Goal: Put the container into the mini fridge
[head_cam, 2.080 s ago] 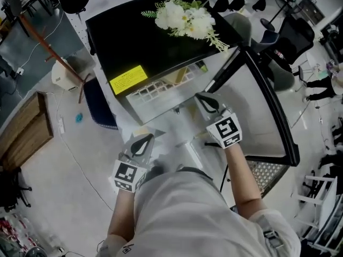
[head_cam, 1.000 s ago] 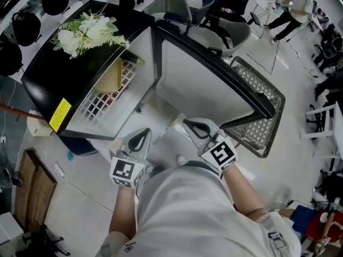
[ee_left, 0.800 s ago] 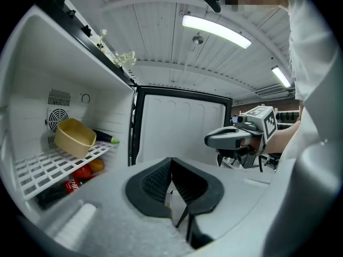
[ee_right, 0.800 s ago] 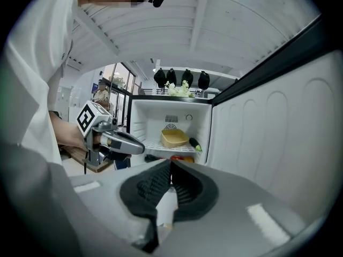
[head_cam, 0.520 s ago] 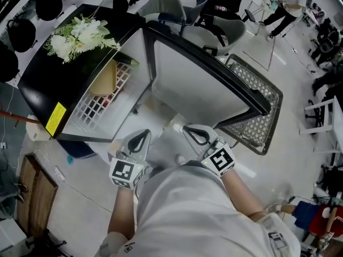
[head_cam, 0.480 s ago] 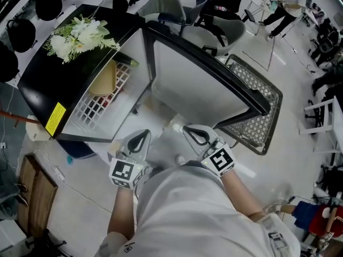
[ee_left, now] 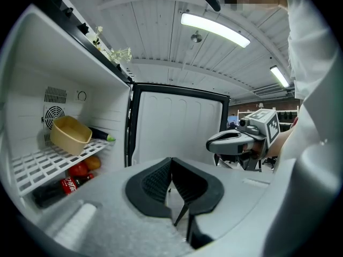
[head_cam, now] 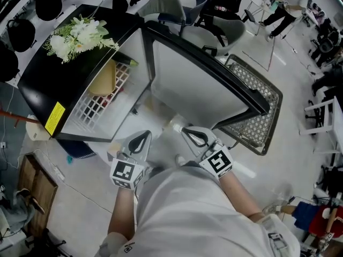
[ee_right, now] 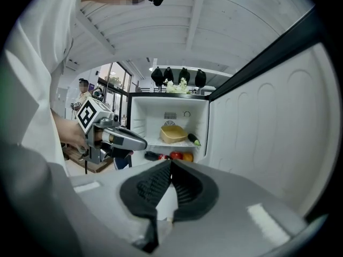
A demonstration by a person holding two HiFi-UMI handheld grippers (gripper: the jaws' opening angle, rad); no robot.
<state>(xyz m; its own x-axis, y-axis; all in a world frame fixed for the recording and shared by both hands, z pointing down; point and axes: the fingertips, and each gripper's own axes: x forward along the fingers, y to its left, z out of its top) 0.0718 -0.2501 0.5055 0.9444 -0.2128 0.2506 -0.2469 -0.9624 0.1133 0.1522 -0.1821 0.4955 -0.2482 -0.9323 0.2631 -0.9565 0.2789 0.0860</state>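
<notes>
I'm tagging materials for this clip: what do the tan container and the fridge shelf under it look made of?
The container looks like matte tan plastic, possibly bamboo fibre: opaque, smooth walls without gloss. The shelf looks like white-coated metal wire, though it could be moulded plastic: a thin open grid.

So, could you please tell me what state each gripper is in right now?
Left gripper: closed, holding nothing.
Right gripper: closed, holding nothing.
</notes>
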